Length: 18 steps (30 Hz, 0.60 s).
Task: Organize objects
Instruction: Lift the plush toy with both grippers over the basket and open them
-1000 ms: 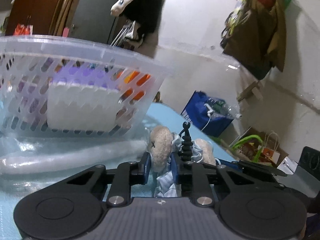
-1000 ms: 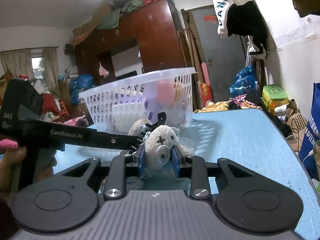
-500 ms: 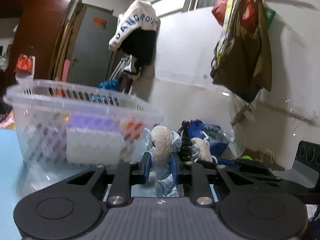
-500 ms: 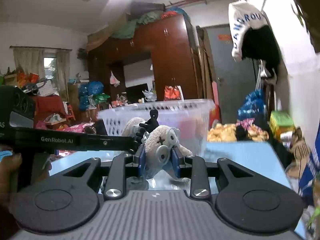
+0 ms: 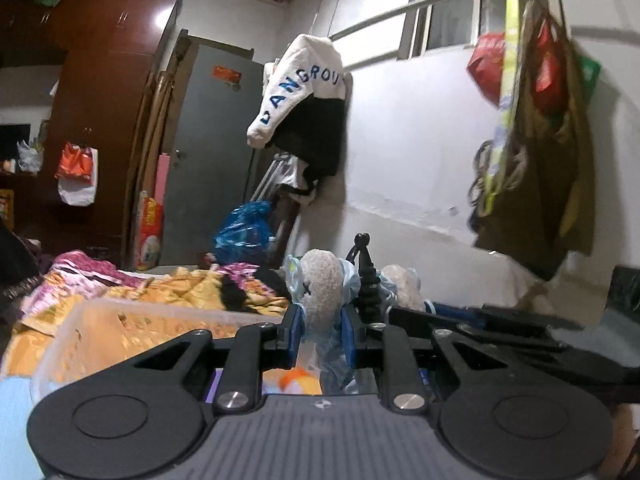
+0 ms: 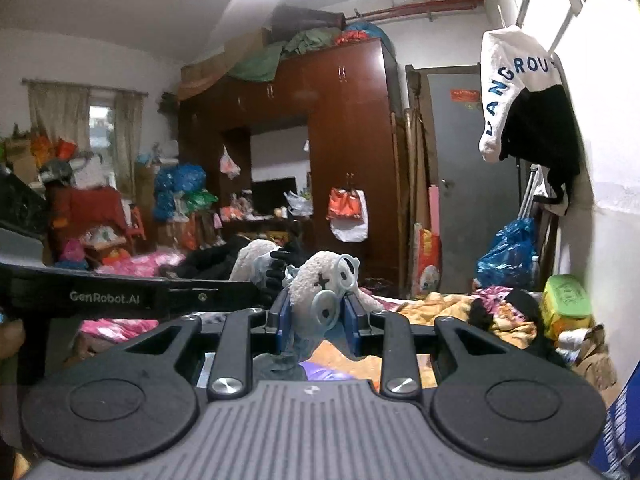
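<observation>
A beige plush toy with pale blue ears and cloth (image 5: 320, 292) is held between both grippers. My left gripper (image 5: 320, 330) is shut on one fuzzy end of it. My right gripper (image 6: 316, 316) is shut on the other end (image 6: 320, 288), which has a stitched cross eye. The toy hangs in the air above the translucent plastic basket (image 5: 120, 320), whose rim shows low in the left wrist view. A purple box (image 6: 320, 372) and an orange ball (image 5: 296, 382) lie inside the basket below the toy. The other gripper's black body crosses each view.
A cluttered bed with orange and pink bedding (image 5: 180, 292) lies beyond the basket. A white wall with hanging clothes (image 5: 304, 100) and bags (image 5: 532, 152) is to the right. A brown wardrobe (image 6: 320, 152) and grey door (image 6: 460, 168) stand behind.
Both grippers have risen with the plush toy, from beside the basket at table level to above the basket's rim. The basket now sits below the toy.
</observation>
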Each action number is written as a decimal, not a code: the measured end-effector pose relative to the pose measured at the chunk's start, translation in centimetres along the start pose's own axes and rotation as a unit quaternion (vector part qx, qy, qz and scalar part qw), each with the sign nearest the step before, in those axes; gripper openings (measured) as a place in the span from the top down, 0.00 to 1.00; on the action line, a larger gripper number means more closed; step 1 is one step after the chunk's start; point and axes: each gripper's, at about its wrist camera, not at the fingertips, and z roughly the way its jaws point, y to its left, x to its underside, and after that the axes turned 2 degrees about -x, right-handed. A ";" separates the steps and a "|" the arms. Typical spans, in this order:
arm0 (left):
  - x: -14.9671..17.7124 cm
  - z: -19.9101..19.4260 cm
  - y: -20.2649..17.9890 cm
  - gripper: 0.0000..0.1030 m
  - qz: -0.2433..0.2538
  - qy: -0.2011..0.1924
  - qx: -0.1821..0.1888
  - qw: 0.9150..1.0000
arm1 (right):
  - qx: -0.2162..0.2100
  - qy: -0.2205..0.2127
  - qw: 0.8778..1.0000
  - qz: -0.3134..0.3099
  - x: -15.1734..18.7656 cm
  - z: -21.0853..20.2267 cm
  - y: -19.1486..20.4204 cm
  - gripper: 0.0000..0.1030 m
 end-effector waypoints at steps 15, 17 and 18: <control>1.5 6.3 3.4 0.68 0.039 0.075 -0.098 0.992 | 0.024 0.097 0.995 0.031 2.8 5.8 -1.1 0.43; 1.6 5.3 4.0 0.49 0.040 0.057 -0.136 0.988 | 0.029 0.064 0.997 0.042 3.1 4.1 -1.7 0.13; 1.6 4.4 4.3 0.44 0.030 0.046 -0.133 0.990 | 0.025 0.047 0.997 0.047 3.4 2.5 -1.9 0.05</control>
